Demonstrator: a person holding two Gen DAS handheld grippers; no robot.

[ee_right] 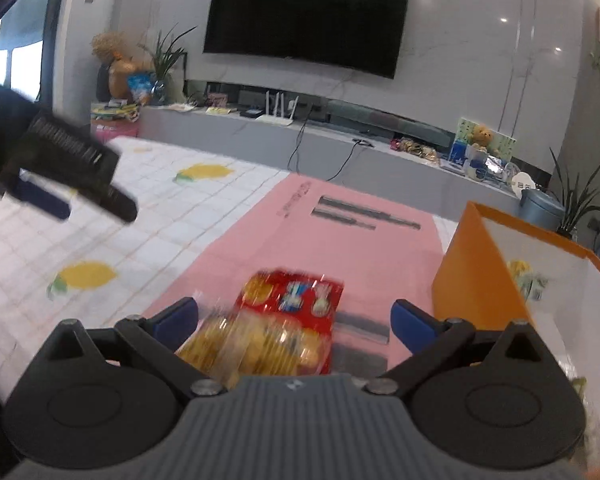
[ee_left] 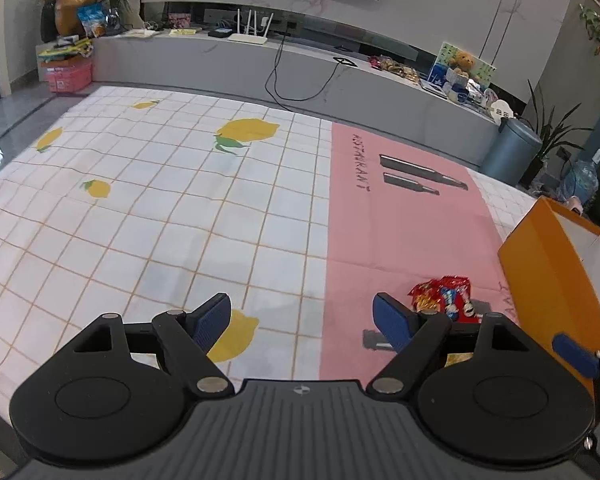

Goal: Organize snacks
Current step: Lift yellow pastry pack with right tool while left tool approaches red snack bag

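A red snack packet [ee_right: 292,300] with yellow biscuits showing through it lies on the pink mat [ee_right: 340,240]. My right gripper [ee_right: 294,316] is open wide just above it. The packet sits between the fingers, and a clear gap shows at the right pad [ee_right: 408,322]. In the left wrist view the same packet [ee_left: 444,296] lies just past the right finger of my open, empty left gripper [ee_left: 304,320]. An orange box [ee_right: 472,276] with a white inside stands at the right, with a small packet [ee_right: 528,280] in it. The left gripper [ee_right: 60,176] appears blurred at the upper left.
The table carries a white checked cloth with lemon prints [ee_left: 148,208] to the left of the pink mat [ee_left: 400,232]. Beyond the table runs a grey TV console [ee_left: 300,68] with a router, cables and clutter. A blue-grey bin [ee_left: 512,156] and potted plants stand at the far right.
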